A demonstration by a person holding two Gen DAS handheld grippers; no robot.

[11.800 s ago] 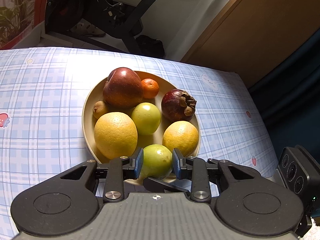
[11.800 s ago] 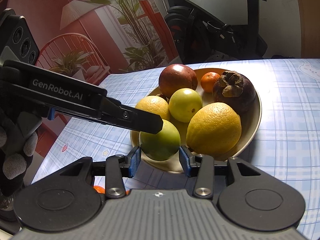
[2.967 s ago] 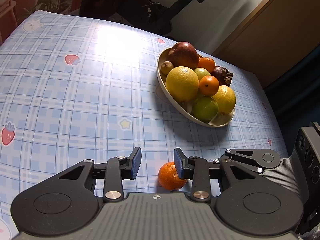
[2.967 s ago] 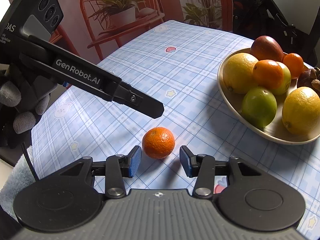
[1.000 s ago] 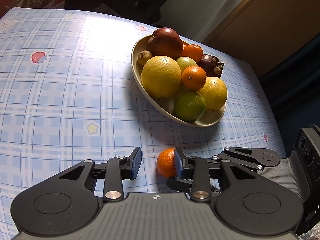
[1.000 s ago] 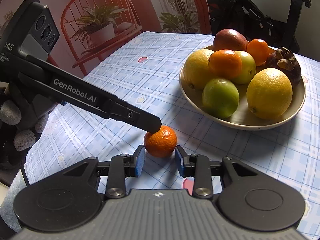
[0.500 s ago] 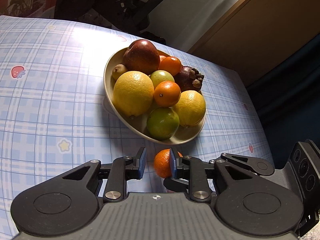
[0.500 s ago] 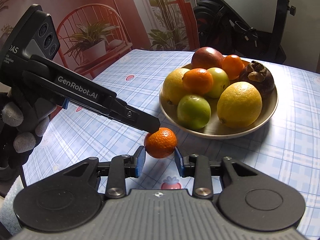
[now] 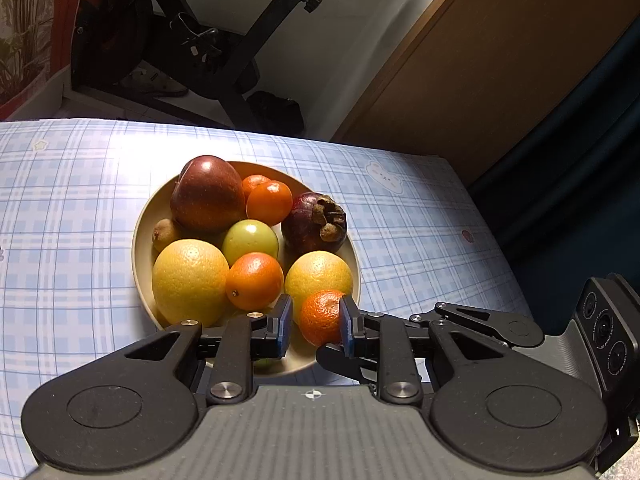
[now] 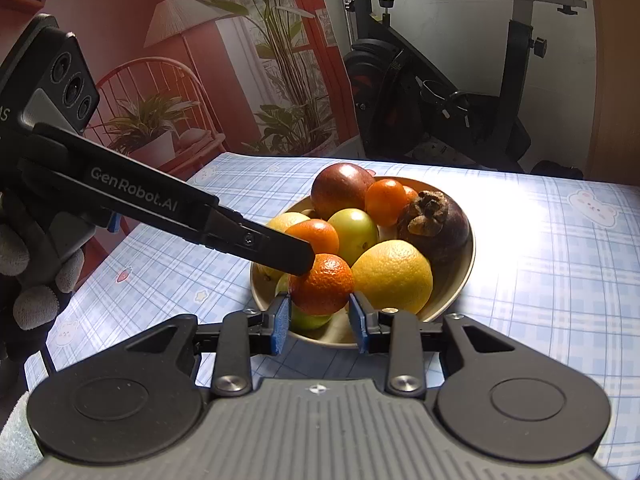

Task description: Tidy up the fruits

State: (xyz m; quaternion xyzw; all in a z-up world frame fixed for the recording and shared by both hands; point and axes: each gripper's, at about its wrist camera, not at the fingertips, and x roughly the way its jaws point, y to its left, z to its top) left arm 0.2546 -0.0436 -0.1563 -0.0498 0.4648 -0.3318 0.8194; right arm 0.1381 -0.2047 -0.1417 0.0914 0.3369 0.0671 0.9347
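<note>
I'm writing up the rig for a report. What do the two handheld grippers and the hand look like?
Both are matte black plastic with ribbed tops, round side discs, silver screws and blue-padded jaws. The left gripper bears white "GenRobot.AI" lettering and a three-lens camera block. The hand wears a grey-tipped dark knit glove.

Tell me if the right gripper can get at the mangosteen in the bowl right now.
Probably not yet. The right gripper is shut on a tangerine, with the left gripper against that fruit too. The mangosteen itself lies uncovered at the bowl's far side.
</note>
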